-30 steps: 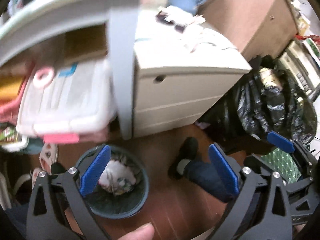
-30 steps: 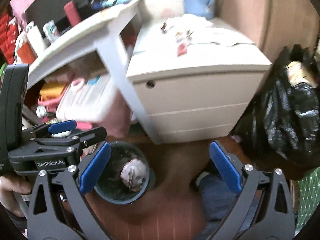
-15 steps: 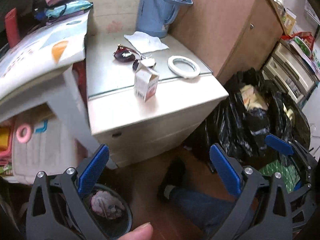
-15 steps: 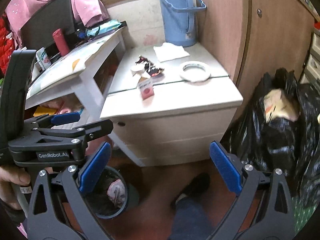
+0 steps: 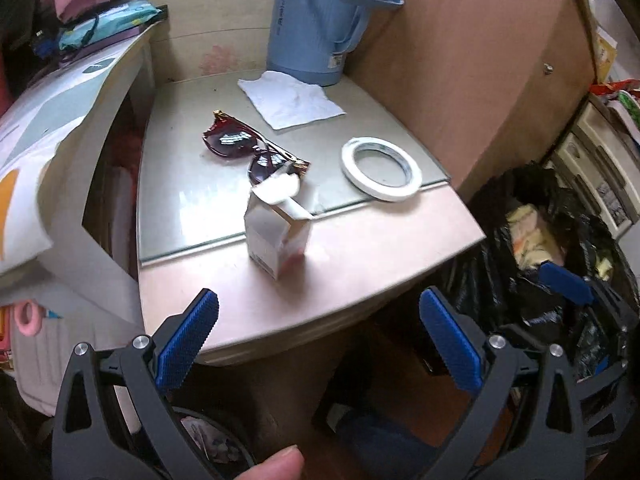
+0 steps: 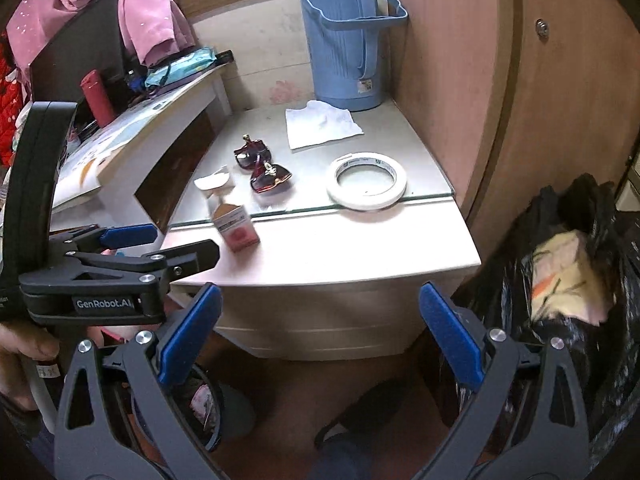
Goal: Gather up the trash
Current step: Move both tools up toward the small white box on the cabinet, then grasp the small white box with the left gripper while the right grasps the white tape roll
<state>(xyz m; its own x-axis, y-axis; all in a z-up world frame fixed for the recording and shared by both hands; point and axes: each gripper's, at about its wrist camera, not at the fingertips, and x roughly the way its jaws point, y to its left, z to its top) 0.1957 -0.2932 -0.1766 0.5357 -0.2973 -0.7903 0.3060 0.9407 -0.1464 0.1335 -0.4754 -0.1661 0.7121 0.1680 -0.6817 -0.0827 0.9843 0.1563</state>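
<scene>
Raised from bin to cabinet top.
Both claws, left and right, spread, empty; carton now straight ahead of left, next pickup presumably.

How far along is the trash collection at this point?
Some is done: the bin on the floor already holds crumpled trash. Nothing is in hand: the left gripper and right gripper are both open and empty. Left to do: the opened small carton and the crumpled tissue sit on the cabinet top, untouched.
</scene>
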